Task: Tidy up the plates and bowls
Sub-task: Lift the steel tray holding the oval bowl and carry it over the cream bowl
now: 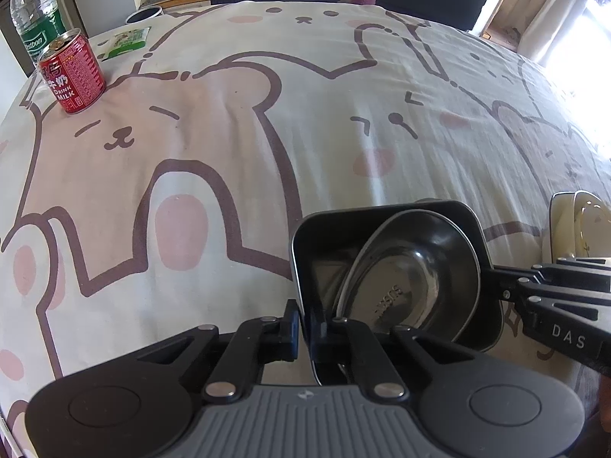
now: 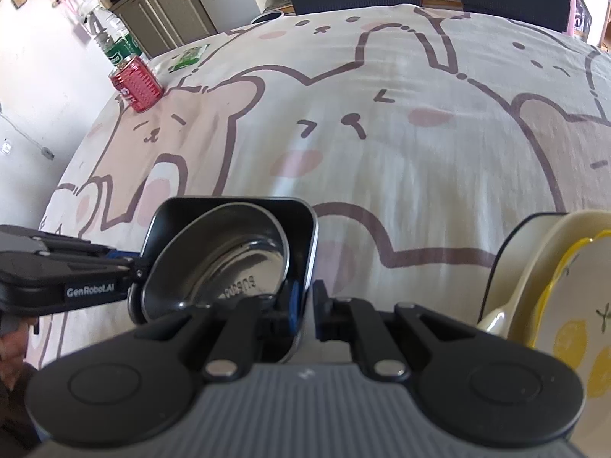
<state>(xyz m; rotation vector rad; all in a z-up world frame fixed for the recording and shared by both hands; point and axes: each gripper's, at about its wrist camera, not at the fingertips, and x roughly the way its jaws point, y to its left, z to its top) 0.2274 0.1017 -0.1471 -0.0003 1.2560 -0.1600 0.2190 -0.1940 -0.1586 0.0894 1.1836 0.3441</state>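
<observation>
A black square dish sits on the cartoon bear tablecloth with a steel bowl leaning tilted inside it. My left gripper is shut on the dish's left wall, one finger inside and one outside. From the right, my right gripper pinches the opposite rim. In the right wrist view, the right gripper clamps the dish by its right wall, the steel bowl rests aslant within, and the left gripper holds the left rim.
A stack of cream and yellow-rimmed lemon plates stands just right of the dish, also seen as plates. A red drink can, a water bottle and a green packet stand at the far left. Dark chairs line the far edge.
</observation>
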